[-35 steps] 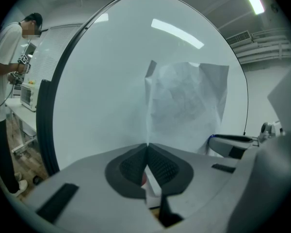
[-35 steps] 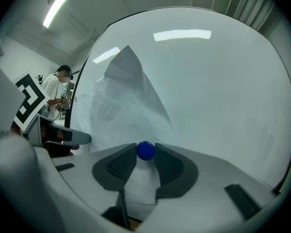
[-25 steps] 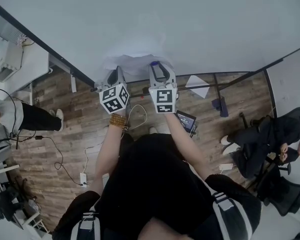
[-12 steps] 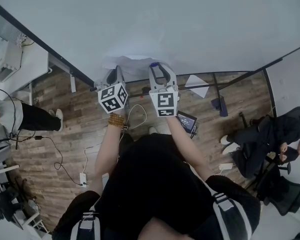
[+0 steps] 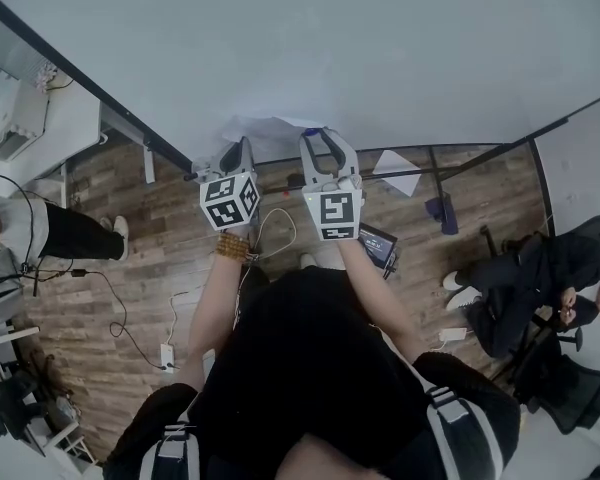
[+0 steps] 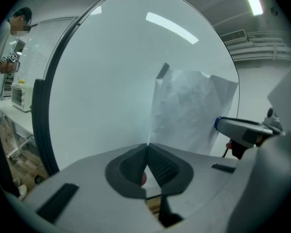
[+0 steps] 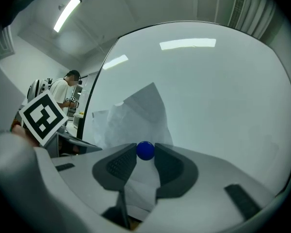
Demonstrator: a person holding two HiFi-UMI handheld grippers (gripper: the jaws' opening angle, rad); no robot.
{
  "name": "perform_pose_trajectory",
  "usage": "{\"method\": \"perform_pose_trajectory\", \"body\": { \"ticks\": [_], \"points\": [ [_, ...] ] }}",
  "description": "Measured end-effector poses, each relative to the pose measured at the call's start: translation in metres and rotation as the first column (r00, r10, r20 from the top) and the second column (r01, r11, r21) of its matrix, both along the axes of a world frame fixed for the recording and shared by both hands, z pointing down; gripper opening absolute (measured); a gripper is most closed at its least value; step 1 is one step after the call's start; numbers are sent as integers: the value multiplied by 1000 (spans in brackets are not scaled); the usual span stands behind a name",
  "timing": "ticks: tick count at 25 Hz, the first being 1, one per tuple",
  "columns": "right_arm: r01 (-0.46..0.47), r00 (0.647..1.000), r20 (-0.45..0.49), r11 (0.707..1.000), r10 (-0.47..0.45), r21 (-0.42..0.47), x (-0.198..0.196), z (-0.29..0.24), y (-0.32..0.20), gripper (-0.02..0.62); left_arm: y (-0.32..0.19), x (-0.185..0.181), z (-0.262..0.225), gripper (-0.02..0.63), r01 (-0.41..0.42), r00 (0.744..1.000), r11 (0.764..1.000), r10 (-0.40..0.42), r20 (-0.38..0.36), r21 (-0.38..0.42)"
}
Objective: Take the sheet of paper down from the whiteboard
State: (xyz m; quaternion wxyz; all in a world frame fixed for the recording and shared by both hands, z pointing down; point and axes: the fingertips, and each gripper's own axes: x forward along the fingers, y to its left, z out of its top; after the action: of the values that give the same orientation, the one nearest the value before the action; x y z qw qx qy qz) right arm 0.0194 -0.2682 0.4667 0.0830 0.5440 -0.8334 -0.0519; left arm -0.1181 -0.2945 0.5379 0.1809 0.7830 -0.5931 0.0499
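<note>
The white sheet of paper (image 5: 272, 126) hangs crumpled and bulging off the whiteboard (image 5: 380, 48). In the left gripper view the paper (image 6: 189, 110) rises from the tips of my left gripper (image 6: 148, 145), which is shut on its lower edge; a small red thing (image 6: 143, 179) shows in the gap behind the tips. My right gripper (image 7: 145, 152) is shut on a round blue magnet (image 7: 145, 150), just in front of the paper (image 7: 131, 120) and close to the board. In the head view the left gripper (image 5: 242, 148) and the right gripper (image 5: 316, 134) stand side by side under the sheet.
A black frame edges the whiteboard, and its stand bars (image 5: 420, 173) cross the wooden floor. Another white sheet (image 5: 394, 165) lies on the floor. A person sits at the right (image 5: 540, 278), another stands at the left (image 5: 40, 233). Cables (image 5: 120, 318) trail across the floor.
The right gripper has drawn back a little from the board with the blue magnet. Less of the sheet shows above the grippers. The left gripper has barely moved.
</note>
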Motion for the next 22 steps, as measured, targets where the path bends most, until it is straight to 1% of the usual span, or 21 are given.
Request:
{"method": "perform_pose_trajectory", "body": {
  "ticks": [4,7,10,14,18,22],
  "points": [
    [13,1000,-8,1000,-13,3,2,-3,6,114,15,8,-11,9,-41,999,999,41,-18,-5],
    [21,999,-32,999,-21,30,2,-9,12,114,24,7,-16,9,-30,999,999,30,-20,-14],
    [36,998,-47,998,-34,56,-1,-16,21,114,29,2,-21,9,-5,1000,1000,5,5,-14],
    [51,999,-15,996,-50,70,-4,-28,28,114,36,-1,-28,9,6,998,1000,-6,58,11],
    [56,998,-27,989,-53,134,-5,-49,30,114,45,6,-31,9,-30,995,999,28,94,22],
    [59,998,-28,981,-55,187,-4,-67,33,114,51,20,-32,9,-74,992,997,71,106,28]
  ]
}}
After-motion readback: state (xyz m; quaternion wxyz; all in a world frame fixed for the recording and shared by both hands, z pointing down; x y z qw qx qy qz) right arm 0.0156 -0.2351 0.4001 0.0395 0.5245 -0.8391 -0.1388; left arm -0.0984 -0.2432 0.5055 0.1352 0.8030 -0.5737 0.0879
